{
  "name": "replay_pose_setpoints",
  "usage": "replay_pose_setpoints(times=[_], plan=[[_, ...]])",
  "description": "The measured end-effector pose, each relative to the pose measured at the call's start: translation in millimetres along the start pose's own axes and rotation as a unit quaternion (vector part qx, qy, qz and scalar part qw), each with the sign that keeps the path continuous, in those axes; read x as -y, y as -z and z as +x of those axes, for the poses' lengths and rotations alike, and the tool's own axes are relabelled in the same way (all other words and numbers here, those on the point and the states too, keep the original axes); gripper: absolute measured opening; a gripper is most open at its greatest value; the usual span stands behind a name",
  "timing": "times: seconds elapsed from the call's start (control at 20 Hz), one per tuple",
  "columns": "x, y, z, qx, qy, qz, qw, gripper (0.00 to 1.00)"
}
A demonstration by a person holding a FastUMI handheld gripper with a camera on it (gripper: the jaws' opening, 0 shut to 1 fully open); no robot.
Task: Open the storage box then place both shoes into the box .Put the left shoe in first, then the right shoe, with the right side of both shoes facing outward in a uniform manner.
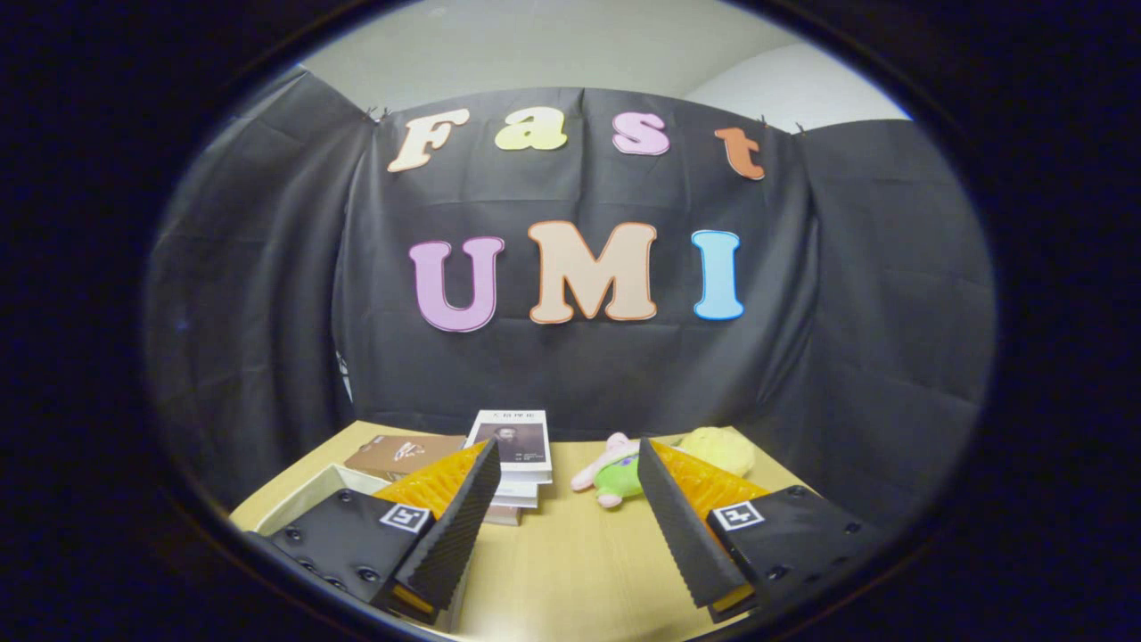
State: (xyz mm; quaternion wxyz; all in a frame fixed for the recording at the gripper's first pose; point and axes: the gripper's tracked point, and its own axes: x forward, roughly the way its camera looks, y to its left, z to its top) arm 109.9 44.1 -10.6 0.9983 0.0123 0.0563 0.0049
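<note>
The hand-held gripper (pixel 569 464) is held above a wooden counter (pixel 570 571), its fingers spread wide apart with nothing caught between them. A white open-topped box (pixel 307 499), which may be the storage box, is seen just beside the left finger, partly hidden by it. A stack of books (pixel 517 464) is set just beyond the left fingertip, with a brown book (pixel 401 453) next to it. A small plush toy (pixel 615 473) is laid ahead of the right finger, beside a yellow soft item (pixel 718 448). Black cloth is hung behind the counter.
</note>
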Motion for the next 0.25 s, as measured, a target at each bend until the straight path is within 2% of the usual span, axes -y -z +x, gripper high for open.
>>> replay_pose_setpoints(times=[0.25], plan=[[4.6, 3.4, -6.1, -0.007, 0.006, -0.001, 1.0, 0.98]])
